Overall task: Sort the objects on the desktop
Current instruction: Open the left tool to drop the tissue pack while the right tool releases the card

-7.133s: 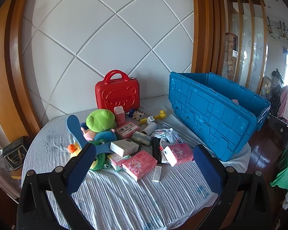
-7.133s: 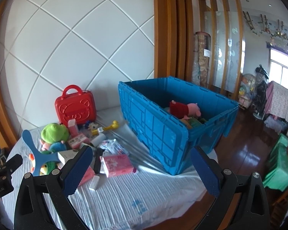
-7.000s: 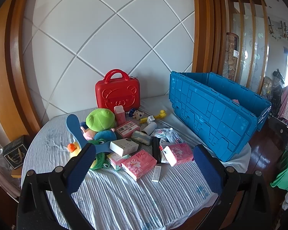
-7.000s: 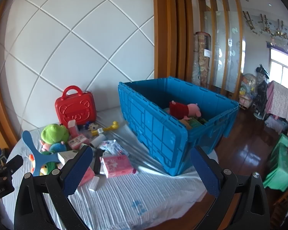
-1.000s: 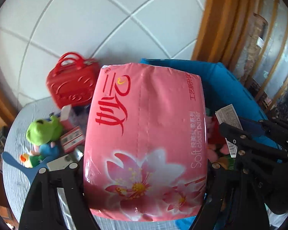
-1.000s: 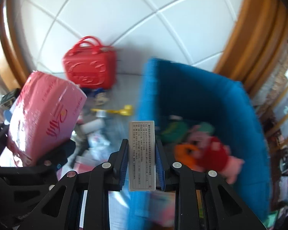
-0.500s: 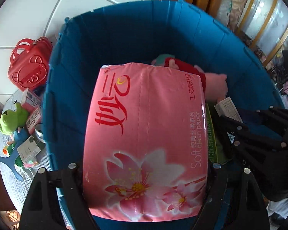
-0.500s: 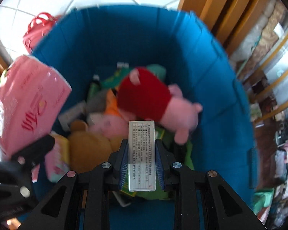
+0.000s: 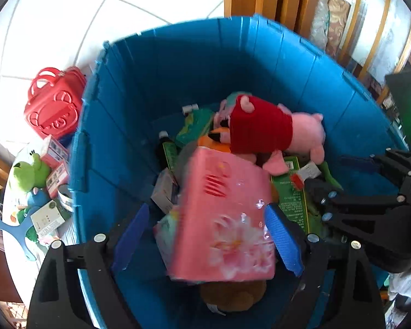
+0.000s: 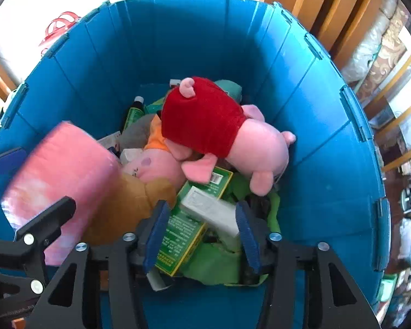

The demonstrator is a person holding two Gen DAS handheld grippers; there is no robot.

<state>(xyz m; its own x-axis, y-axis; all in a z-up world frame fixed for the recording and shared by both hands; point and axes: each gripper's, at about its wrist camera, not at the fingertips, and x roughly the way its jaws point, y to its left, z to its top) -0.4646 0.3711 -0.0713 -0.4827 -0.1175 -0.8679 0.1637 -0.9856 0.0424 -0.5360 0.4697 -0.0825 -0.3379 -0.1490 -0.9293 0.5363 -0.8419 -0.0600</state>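
Both grippers hang over the blue bin (image 9: 150,96) (image 10: 205,41), pointing down into it. My left gripper (image 9: 205,235) has its jaws opening. The pink tissue pack (image 9: 222,219) (image 10: 60,170) is blurred and loose between its blue pads, dropping onto the pile. My right gripper (image 10: 201,233) is also opening. The small white box (image 10: 209,211) lies tilted between its fingers on a green box (image 10: 189,219), and neither pad touches it. In the left wrist view the right gripper (image 9: 370,192) shows as a black frame at the right.
A pig plush in a red dress (image 9: 263,128) (image 10: 205,120), a brown plush (image 10: 123,205), a bottle and cartons fill the bin floor. Left of the bin, the table holds a red case (image 9: 52,104), a green frog plush (image 9: 27,172) and small boxes.
Both jaws have spread. The pink pack has slipped out of the left grip and dropped away from the camera. The white box has left the right pads and fallen onto the green box.
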